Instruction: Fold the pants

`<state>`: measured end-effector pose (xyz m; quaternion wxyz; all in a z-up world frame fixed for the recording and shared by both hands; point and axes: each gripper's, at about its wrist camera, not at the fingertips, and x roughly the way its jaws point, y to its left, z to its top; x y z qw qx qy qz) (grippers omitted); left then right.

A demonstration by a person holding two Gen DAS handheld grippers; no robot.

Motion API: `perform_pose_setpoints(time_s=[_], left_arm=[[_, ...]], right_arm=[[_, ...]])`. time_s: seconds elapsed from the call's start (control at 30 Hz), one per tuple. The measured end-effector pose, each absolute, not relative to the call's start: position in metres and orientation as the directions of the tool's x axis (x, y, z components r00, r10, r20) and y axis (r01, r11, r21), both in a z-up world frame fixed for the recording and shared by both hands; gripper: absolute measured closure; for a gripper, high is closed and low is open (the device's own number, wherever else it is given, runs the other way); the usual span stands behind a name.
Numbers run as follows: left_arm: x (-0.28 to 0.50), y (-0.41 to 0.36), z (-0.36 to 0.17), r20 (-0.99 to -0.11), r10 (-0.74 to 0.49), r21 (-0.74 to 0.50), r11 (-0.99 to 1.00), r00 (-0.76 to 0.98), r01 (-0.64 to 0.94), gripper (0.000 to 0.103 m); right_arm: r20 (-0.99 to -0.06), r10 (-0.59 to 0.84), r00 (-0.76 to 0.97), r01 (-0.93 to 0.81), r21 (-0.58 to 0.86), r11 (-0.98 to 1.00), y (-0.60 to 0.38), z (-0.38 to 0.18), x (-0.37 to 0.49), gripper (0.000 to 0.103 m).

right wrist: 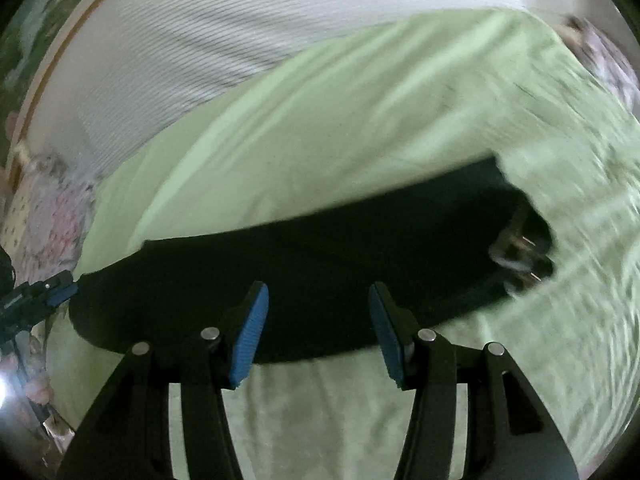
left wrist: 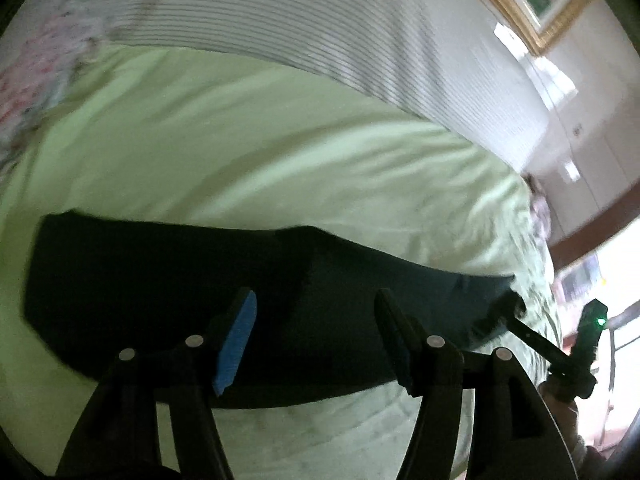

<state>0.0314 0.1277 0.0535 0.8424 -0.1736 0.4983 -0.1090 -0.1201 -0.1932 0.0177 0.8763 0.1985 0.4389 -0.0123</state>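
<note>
Dark pants (left wrist: 200, 296) lie flat and stretched out across a pale green bedsheet (left wrist: 240, 152); in the right wrist view the pants (right wrist: 320, 264) show a waistband with a label at the right end. My left gripper (left wrist: 316, 320) is open and empty just above the near edge of the pants. My right gripper (right wrist: 318, 316) is open and empty above the near edge too. The right gripper also shows in the left wrist view (left wrist: 508, 312) at the pants' right end; the left gripper shows in the right wrist view (right wrist: 60, 292) at their left end.
A white ribbed headboard (left wrist: 320, 20) runs behind the bed. Floral bedding (left wrist: 36, 60) lies at the far left. A gold-framed picture (left wrist: 532, 8) hangs on the wall. The green sheet (right wrist: 340, 420) extends below the pants toward me.
</note>
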Motion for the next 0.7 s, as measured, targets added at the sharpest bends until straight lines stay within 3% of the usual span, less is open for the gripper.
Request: perform_pose_setpoints(time_s=[0.13, 0.5, 0.7], left_arm=[[0.046, 0.078, 0.055, -0.813, -0.393, -0.386, 0.916, 0.43, 0.108, 0.034], [0.093, -0.054, 0.047, -0.852, -0.442, -0.343, 0.876, 0.281, 0.338, 0.033], [0.113, -0.107, 0.035, -0.871, -0.448, -0.336, 0.842, 0.201, 0.421, 0.03]], right_arm=[[-0.771, 0.122, 0.625, 0.271, 0.361, 0.892, -0.223, 0.011, -0.138, 0.049], [-0.755, 0.112, 0.647, 0.415, 0.471, 0.778, -0.281, -0.007, -0.158, 0.049], [-0.743, 0.143, 0.654, 0.457, 0.538, 0.708, -0.293, -0.023, -0.15, 0.041]])
